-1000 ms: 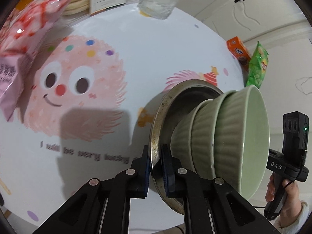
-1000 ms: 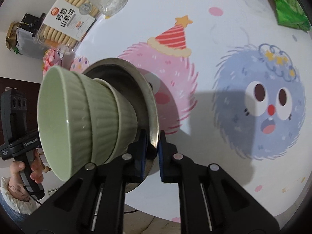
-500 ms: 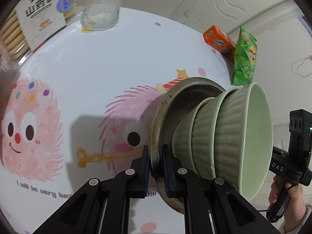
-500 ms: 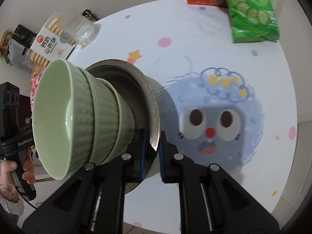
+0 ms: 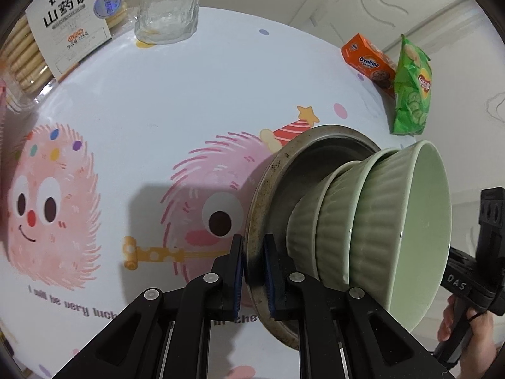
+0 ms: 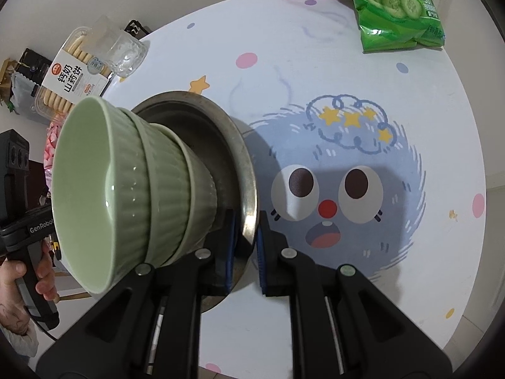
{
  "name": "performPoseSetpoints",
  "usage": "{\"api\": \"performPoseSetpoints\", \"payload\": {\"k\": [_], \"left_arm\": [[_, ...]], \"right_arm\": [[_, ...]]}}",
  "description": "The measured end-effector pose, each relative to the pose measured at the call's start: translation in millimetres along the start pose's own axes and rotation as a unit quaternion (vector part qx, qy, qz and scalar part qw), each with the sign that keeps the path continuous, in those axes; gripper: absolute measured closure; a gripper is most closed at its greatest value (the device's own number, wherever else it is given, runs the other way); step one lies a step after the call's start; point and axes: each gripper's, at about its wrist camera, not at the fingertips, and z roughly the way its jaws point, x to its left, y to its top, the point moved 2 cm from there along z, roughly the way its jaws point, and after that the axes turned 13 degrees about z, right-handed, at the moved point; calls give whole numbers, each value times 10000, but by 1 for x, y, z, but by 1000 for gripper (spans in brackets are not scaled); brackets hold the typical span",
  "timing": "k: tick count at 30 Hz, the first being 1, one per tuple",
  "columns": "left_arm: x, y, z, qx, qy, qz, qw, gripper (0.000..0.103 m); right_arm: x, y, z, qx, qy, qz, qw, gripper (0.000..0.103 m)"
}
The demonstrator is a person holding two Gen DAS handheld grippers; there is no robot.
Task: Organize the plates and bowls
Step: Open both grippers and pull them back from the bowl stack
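A worn metal plate (image 5: 277, 164) carries three nested green ribbed bowls (image 5: 378, 221), low over the cartoon-printed tablecloth (image 5: 189, 94); whether it touches the cloth I cannot tell. My left gripper (image 5: 254, 271) has its blue pads on either side of the plate's near rim; its jaws are opening, with the rim still between them. On the opposite rim of the plate (image 6: 246, 170), my right gripper (image 6: 244, 252) is shut. The bowls (image 6: 157, 183) lean out toward the other hand in both views.
At the table's far side stand a biscuit tray (image 5: 63, 22), a glass tumbler (image 5: 167, 9), an orange Ovaltine box (image 5: 369, 63) and a green crisps bag (image 5: 410, 88). A pink packet (image 6: 52, 145) lies behind the bowls. The round table's edge runs just past the crisps bag.
Both grippers carried the plate and bowls sideways over the cloth, from the spotted pink monster toward the party-hat one, then stopped. The left pads now stand slightly wider apart.
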Motion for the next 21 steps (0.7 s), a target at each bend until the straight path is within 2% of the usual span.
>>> {"api": "performPoseSetpoints", "payload": {"k": [5, 7, 10, 11, 13, 14, 15, 16, 18, 20, 21], "left_arm": [[-10, -14, -23, -312, 391, 170, 9986, 85], [-17, -23, -38, -473, 704, 275, 9960, 85], [-21, -37, -58, -637, 845, 203, 9942, 85], [-22, -40, -64, -668, 956, 188, 9930, 82], [-26, -50, -77, -761, 1112, 102, 9908, 65], [-28, -54, -83, -800, 1155, 42, 9901, 51], [-31, -60, -88, -835, 1158, -6, 9898, 42], [-34, -63, -92, -839, 1145, -24, 9899, 40], [-44, -71, -98, -834, 1335, 9, 9875, 31], [-51, -77, -103, -866, 1498, 82, 9849, 23], [-55, -80, -106, -878, 1562, 87, 9838, 20]], "right_arm": [[-1, -8, -16, -177, -117, -37, 9998, 88], [3, -15, -27, -369, -377, -193, 9984, 87], [3, -24, -43, -576, -568, -251, 9964, 87], [3, -26, -48, -634, -638, -263, 9956, 86], [2, -35, -62, -770, -777, -301, 9935, 79], [3, -39, -67, -800, -789, -310, 9932, 68], [5, -45, -74, -861, -848, -361, 9920, 58], [8, -49, -79, -906, -866, -403, 9913, 53], [15, -59, -87, -917, -779, -465, 9916, 29], [23, -67, -94, -929, -824, -572, 9906, 16], [28, -72, -96, -971, -885, -649, 9892, 15]]}}
